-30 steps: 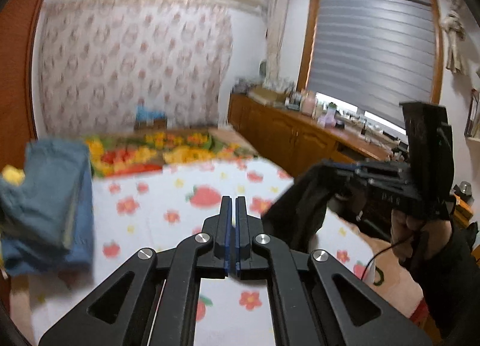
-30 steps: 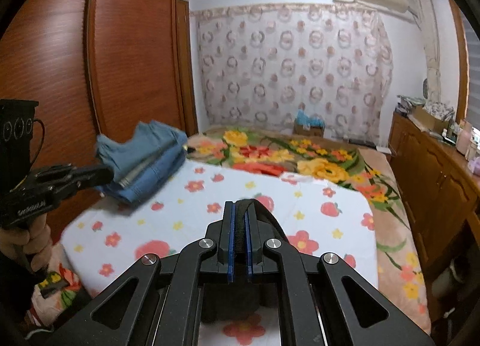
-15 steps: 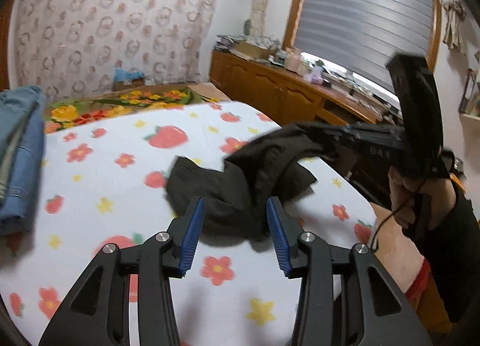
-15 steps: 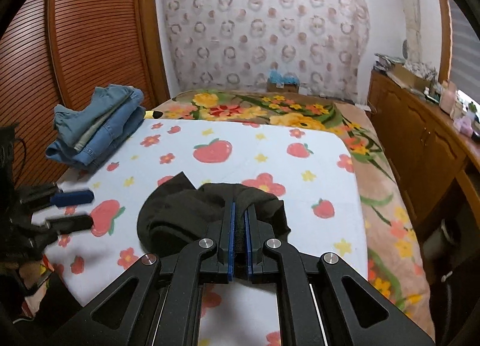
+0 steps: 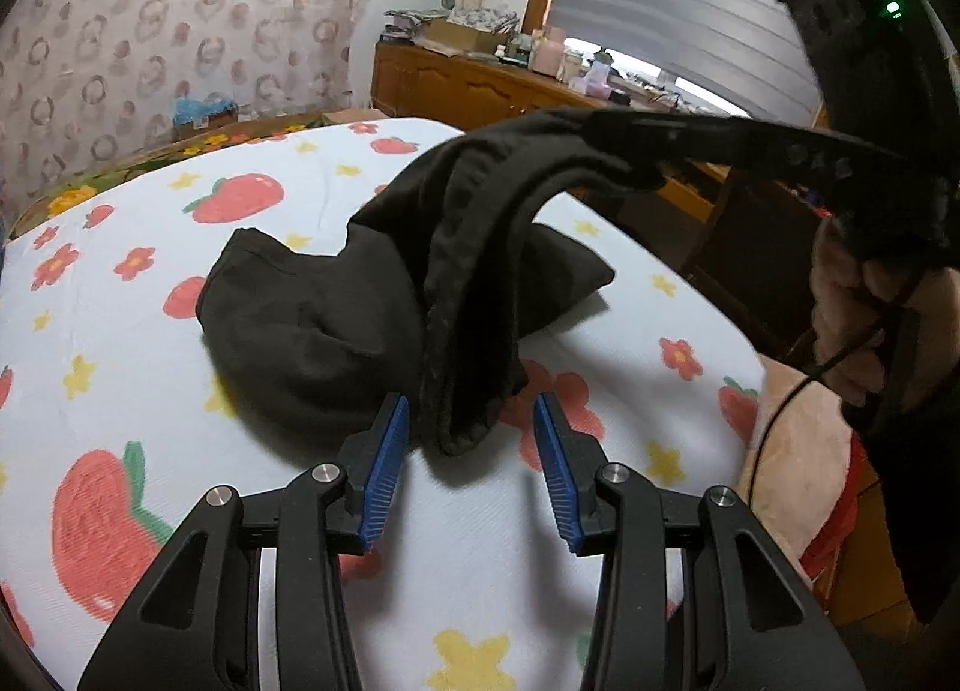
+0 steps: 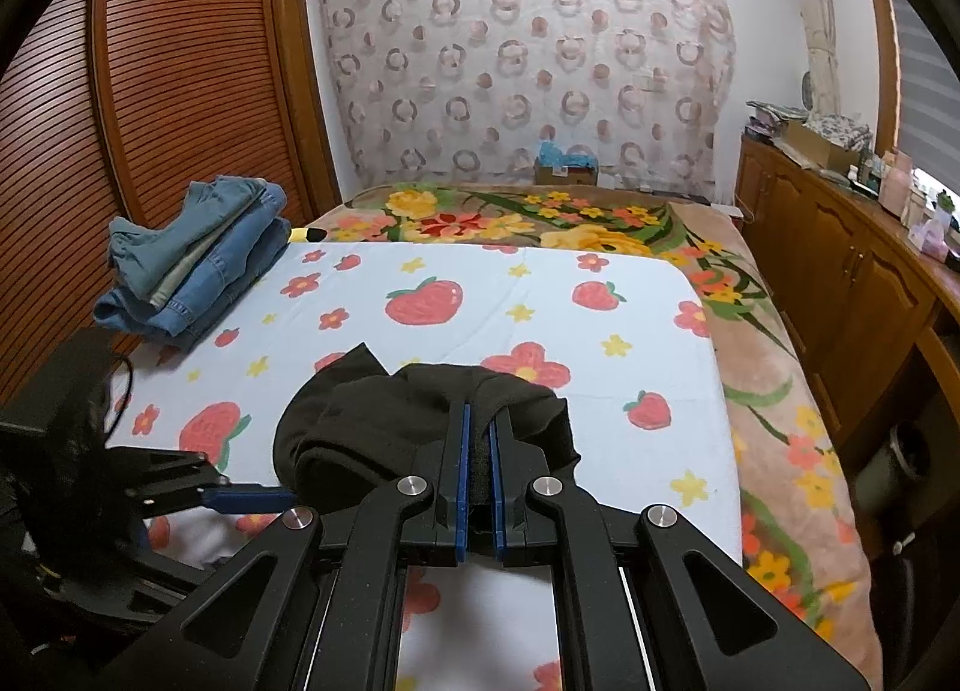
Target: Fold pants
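Crumpled black pants (image 5: 312, 319) lie in a heap on the strawberry-print sheet (image 5: 120, 391); they also show in the right wrist view (image 6: 372, 427). My right gripper (image 6: 477, 451) is shut on the pants' edge and lifts a band of fabric off the bed; it shows from the side in the left wrist view (image 5: 648, 151). My left gripper (image 5: 471, 445) is open, its blue pads either side of the hanging waistband fold (image 5: 468, 391), low over the sheet. It appears at the lower left of the right wrist view (image 6: 240, 496).
A stack of folded blue jeans (image 6: 198, 265) sits at the bed's far left by the wooden wardrobe (image 6: 120, 91). A floral blanket (image 6: 540, 223) covers the far end. A wooden cabinet (image 6: 840, 283) runs along the right.
The left gripper opened and moved down and forward to the hanging waistband. The right gripper lowered the pants onto the sheet while staying shut on them.
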{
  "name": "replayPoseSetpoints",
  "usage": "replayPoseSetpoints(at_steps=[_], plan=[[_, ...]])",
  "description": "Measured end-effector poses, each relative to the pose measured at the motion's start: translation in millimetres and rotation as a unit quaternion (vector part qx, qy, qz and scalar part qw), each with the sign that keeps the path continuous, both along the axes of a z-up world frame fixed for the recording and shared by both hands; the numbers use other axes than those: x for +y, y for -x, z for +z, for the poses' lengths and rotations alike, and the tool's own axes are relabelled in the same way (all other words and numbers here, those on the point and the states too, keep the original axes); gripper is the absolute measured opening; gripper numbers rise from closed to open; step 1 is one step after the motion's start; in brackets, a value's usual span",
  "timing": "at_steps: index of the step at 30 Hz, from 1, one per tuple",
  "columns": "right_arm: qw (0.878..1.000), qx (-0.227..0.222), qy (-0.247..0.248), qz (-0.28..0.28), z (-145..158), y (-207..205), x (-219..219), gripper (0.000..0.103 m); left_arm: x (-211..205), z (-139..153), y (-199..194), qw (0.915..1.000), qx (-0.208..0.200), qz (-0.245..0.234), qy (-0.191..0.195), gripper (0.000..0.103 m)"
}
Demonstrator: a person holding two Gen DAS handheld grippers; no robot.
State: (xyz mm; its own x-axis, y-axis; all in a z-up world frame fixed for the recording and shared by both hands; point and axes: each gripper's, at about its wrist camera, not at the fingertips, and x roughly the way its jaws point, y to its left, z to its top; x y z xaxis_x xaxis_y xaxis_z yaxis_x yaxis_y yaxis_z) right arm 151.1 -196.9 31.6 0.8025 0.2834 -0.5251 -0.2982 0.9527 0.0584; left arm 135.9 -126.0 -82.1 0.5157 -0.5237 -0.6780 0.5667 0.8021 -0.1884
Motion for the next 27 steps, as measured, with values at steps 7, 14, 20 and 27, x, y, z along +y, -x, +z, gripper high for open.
replayPoseSetpoints(at_steps=[7, 14, 20, 27], plan=[[1.0, -0.006, -0.012, 0.005, -7, 6, -9, 0.005, -6, 7, 2, 0.9991, -0.027, 0.007, -0.033, 0.011], [0.998, -0.047, -0.031, 0.018, 19, 28, -10, 0.005, 35, 82, 31, 0.9932, -0.111, 0.035, -0.009, 0.01], [0.993, -0.098, -0.043, 0.049, 63, 57, -5, 0.005, 76, 161, 48, 0.9788, -0.195, 0.062, -0.005, 0.01], [0.989, -0.121, -0.024, 0.084, 89, 56, 16, 0.005, 107, 188, 29, 0.9675, -0.233, 0.095, -0.024, 0.01]])
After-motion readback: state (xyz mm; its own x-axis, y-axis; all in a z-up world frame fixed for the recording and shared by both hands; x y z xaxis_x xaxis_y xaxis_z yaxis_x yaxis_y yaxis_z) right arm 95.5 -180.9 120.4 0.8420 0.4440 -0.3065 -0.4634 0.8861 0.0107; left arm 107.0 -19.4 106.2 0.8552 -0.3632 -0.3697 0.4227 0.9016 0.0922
